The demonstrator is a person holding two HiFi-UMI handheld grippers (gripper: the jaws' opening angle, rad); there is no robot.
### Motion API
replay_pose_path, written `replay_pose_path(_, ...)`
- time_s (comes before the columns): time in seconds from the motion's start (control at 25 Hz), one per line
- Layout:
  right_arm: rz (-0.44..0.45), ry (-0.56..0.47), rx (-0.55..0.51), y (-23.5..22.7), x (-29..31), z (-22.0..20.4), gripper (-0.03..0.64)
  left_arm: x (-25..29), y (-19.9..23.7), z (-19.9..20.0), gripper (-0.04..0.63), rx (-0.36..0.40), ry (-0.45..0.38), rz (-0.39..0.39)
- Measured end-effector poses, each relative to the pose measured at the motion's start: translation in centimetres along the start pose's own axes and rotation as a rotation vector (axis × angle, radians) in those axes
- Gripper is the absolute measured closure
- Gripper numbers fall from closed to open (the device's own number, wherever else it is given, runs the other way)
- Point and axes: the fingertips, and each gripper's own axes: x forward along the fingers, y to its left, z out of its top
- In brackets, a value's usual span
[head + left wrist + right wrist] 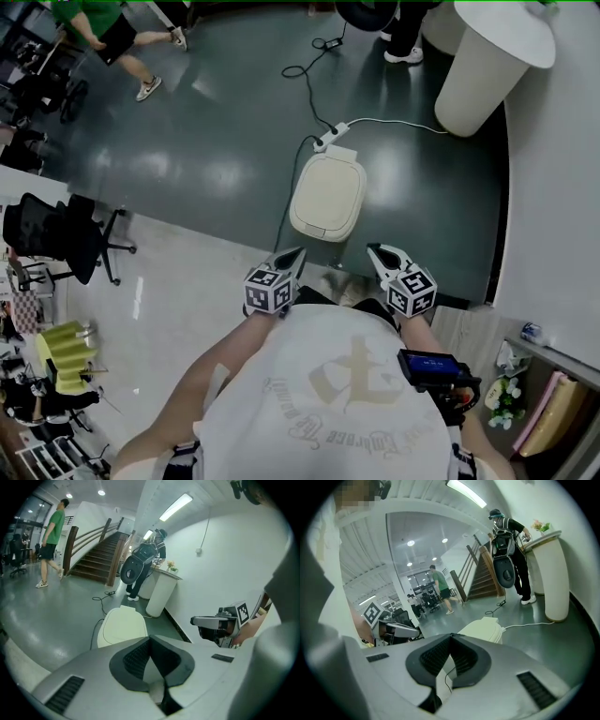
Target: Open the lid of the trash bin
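White shirt [328,403] fills the near edge of the head view, with the left gripper [296,253] and right gripper [373,250] held just beyond it. Both point forward with jaws pressed together and nothing between them.

Just beyond and between them stands the trash bin [328,195], on the dark floor [206,141]. It is cream and rounded-square. Its lid [330,187] lies flat and shut, with a thin seam running inside the rim and a small tab on the far edge, probably the hinge.

A power strip [331,137] lies just past that far edge, and its cable [287,192] runs down the bin's left side. A white pedestal [487,66] stands well off to the far right.

Neither gripper touches the bin, so opening has not begun. With the jaws closed they cannot pinch the lid's lip and must part first. The bin looks light, so prying at the hinge side or pushing sideways could slide or tip it, and a low reach on the left could snag the cable.
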Motion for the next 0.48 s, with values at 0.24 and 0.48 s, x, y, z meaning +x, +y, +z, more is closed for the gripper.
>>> replay_pose_path(0.24,-0.003,-0.003,-0.014,-0.8,0.9,1.5,0.612,1.0,0.9,0.8,0.581,0.003,0.015,-0.001)
replay_pose_path(0.48,-0.046,-0.016,0.0,-2.1,1.3,2.2,0.612,2.5,2.2,1.3,0.581,0.006,0.036,-0.018)
